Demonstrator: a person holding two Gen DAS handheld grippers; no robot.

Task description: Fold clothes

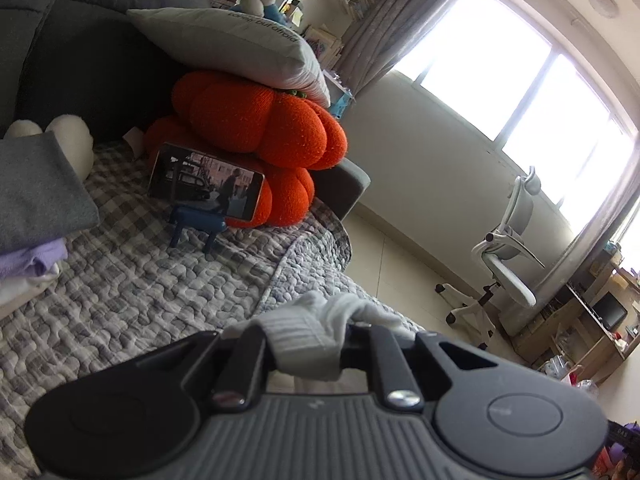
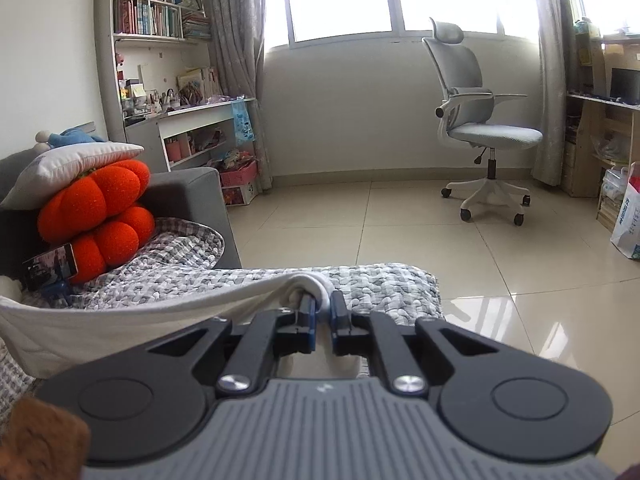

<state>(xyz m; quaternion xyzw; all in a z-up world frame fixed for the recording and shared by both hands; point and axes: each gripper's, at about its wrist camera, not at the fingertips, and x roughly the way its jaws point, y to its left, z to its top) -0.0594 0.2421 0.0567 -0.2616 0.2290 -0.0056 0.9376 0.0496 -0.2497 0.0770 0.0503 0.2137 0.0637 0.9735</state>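
Note:
A white garment (image 2: 132,312) stretches in a taut band above the checked quilt (image 2: 372,284) on the sofa. My right gripper (image 2: 325,304) is shut on one bunched end of it, blue pads pinching the cloth. In the left wrist view my left gripper (image 1: 308,340) is shut on a ribbed white edge of the same garment (image 1: 316,328), which drapes over and hides the fingertips. A stack of folded clothes (image 1: 36,208), grey on top with lilac and white beneath, lies at the left on the quilt (image 1: 132,292).
Two orange pumpkin cushions (image 1: 256,128) under a grey pillow (image 1: 240,40) sit at the sofa's end, with a phone (image 1: 204,180) on a blue stand in front. A grey office chair (image 2: 480,120) stands on the tiled floor (image 2: 400,220). Bookshelves (image 2: 152,4) line the far wall.

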